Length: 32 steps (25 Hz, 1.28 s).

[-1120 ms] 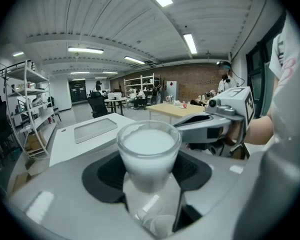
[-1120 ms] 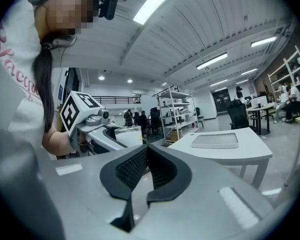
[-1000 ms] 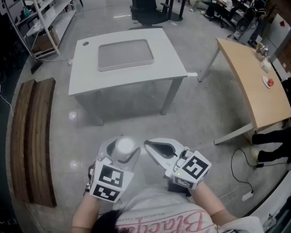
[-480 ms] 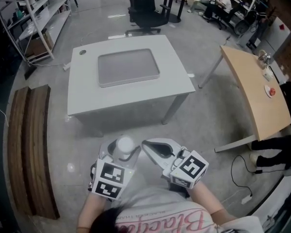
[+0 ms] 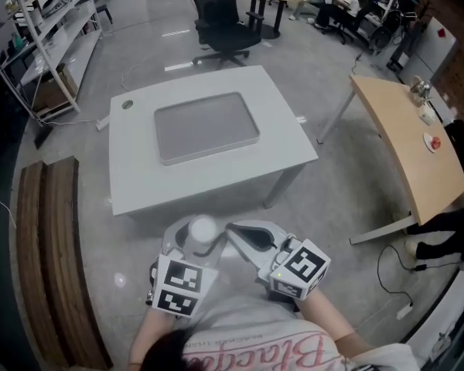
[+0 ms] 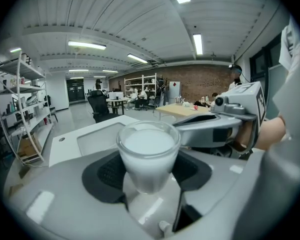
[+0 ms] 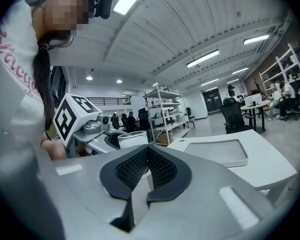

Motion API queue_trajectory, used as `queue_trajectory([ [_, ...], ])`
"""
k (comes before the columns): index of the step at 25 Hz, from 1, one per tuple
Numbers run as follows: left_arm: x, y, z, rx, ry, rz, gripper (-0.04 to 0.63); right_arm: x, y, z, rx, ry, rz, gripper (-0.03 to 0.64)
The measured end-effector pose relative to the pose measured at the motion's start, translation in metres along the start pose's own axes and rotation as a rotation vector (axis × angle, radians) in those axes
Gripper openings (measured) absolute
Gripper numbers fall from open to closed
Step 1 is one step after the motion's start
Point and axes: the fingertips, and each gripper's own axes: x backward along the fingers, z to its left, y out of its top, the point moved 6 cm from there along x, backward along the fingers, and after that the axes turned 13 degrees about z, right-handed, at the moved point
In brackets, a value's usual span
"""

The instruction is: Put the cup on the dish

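Observation:
A clear cup with a white inside stands upright between the black pads of my left gripper, which is shut on it. In the head view the cup and left gripper are low, close to my body, over the floor. My right gripper sits just right of it, jaws pressed together with nothing between them; its pads meet in the right gripper view, where the cup shows to the left. The dish, a grey rectangular tray, lies on the white table ahead.
A wooden bench runs along the left. A light wooden table stands at the right with small items on it. A black office chair is beyond the white table, and shelving lines the far left.
The view has moved forward: the white table and tray sit lower and closer in the frame. Both grippers keep their places near my body, the cup still held.

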Motion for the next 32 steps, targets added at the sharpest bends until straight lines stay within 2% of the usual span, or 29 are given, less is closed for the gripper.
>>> queue_trajectory([
  [13, -0.027, 0.022, 0.037, 0.060, -0.008, -0.031, 0.253, -0.020, 0.010, -0.033, -0.050, -0.027, 0.003, 0.002],
  [18, -0.048, 0.037, 0.052, 0.061, 0.004, -0.049, 0.253, -0.032, 0.012, -0.063, -0.084, -0.033, 0.006, 0.002],
  [24, -0.084, 0.057, 0.079, 0.079, 0.020, -0.054, 0.253, -0.053, 0.031, -0.104, -0.061, -0.032, 0.019, 0.002],
  [32, -0.141, 0.084, 0.124, 0.094, 0.104, -0.076, 0.253, -0.078, 0.048, -0.162, -0.100, -0.013, 0.045, 0.002],
])
